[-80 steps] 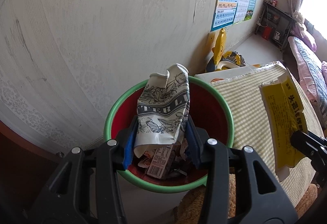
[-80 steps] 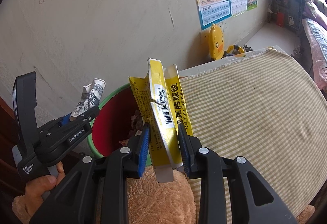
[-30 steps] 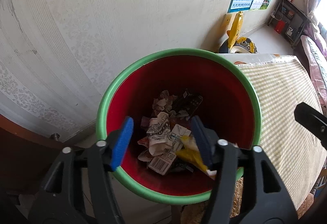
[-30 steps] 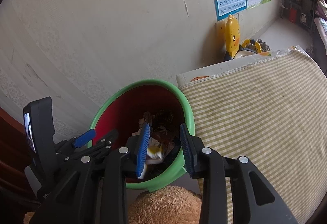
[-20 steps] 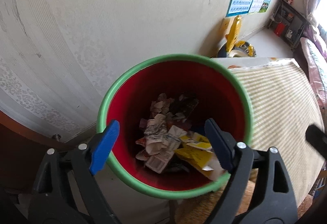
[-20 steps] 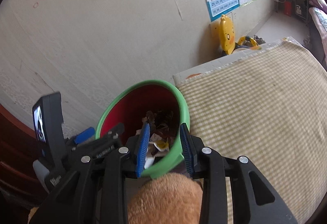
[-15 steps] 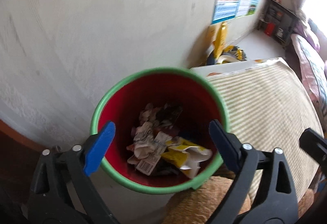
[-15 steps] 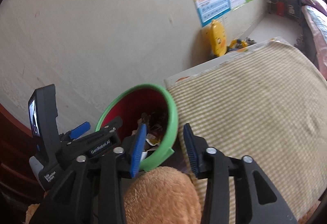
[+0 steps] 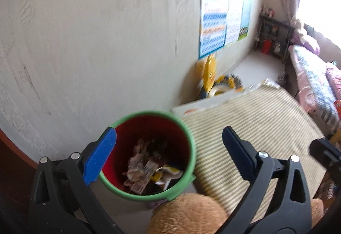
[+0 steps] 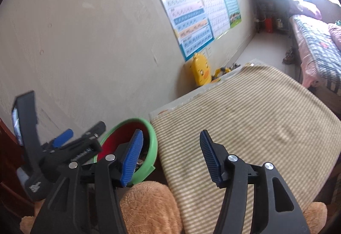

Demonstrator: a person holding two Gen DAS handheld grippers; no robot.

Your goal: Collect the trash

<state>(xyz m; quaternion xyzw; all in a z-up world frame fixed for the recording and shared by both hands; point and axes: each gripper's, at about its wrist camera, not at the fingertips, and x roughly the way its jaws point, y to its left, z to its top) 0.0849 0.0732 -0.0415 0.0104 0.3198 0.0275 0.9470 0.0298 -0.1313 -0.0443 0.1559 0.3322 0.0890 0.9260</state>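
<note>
A bin with a green rim (image 9: 191, 148) and red inside stands on the floor by the wall. In it lie crumpled printed paper (image 9: 138, 167) and a yellow packet (image 9: 164, 173). My left gripper (image 9: 168, 130) hangs above and in front of the bin, its jaws opening wide with nothing between them. My right gripper (image 10: 170, 133) is to the right of the bin's rim (image 10: 154, 140), over the cloth's edge. Its jaws are also opening and hold nothing. The left gripper (image 10: 81, 131) shows at the lower left of the right wrist view.
A table with a striped yellow cloth (image 10: 245, 116) stands right of the bin. A brown plush toy (image 9: 187, 212) lies just below both grippers. A yellow duck toy (image 10: 200, 71) stands by the wall under posters (image 10: 191, 14). A bed (image 10: 315, 46) is at the far right.
Both grippers have let their packets drop into the bin, then risen and drawn back from it while opening wider. The bin now looks smaller and lower in both views.
</note>
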